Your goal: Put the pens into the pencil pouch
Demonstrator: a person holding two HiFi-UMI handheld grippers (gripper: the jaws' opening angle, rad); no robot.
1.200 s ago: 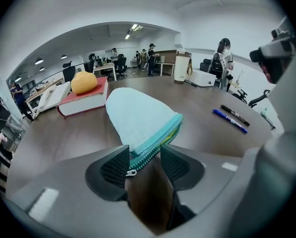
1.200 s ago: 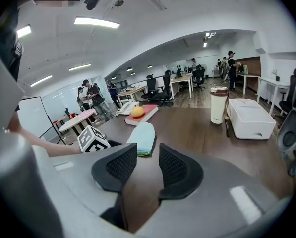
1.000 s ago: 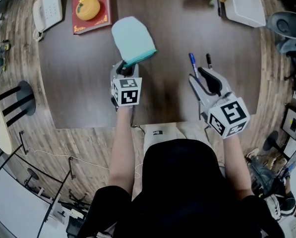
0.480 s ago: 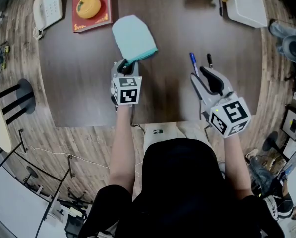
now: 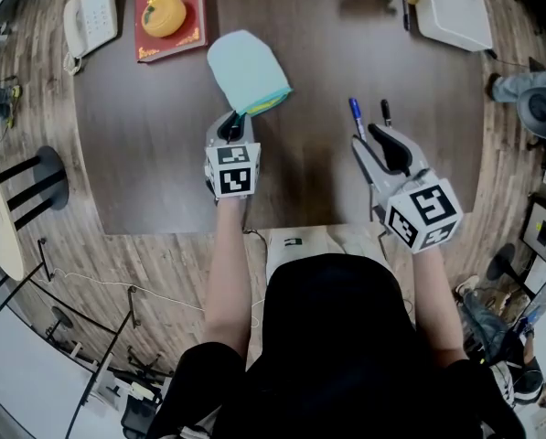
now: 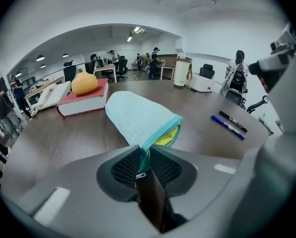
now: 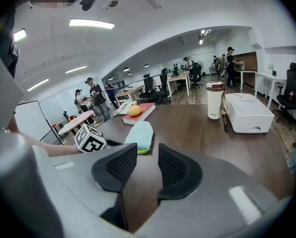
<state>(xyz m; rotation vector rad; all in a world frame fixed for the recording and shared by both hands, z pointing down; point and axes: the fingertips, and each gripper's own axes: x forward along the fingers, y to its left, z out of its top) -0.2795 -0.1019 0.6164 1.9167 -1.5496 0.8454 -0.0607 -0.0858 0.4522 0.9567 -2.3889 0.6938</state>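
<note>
As left gripper [image 6: 144,155] has just pinched shut on the pouch [image 6: 138,118] rim, right gripper [image 7: 144,170] agape, brown table [image 5: 144,154], open-plan office [image 7: 180,76].

Soft teal cloth pouch [image 5: 245,67]; dark matt wood table [image 5: 144,154].

My pencil pouch [image 5: 245,69] is pale aqua, with a darker teal zip band and a bright yellow lining. The left tongs [image 6: 144,155] have just been closing and pinch that teal edge between black, grid-textured pads. The right tongs [image 7: 148,157] have the same black pads on a grey body. Each marker cube [image 5: 232,168] is white with black square patterns. A blue pen [image 5: 356,117] and a black pen [image 5: 385,112] lie on the dark brown, wood-grained counter [image 5: 144,154]. The book [image 5: 167,46] is red with gold trim and bears an orange-yellow rounded object [image 5: 163,16]. The telephone [image 5: 90,24] is white.
</note>
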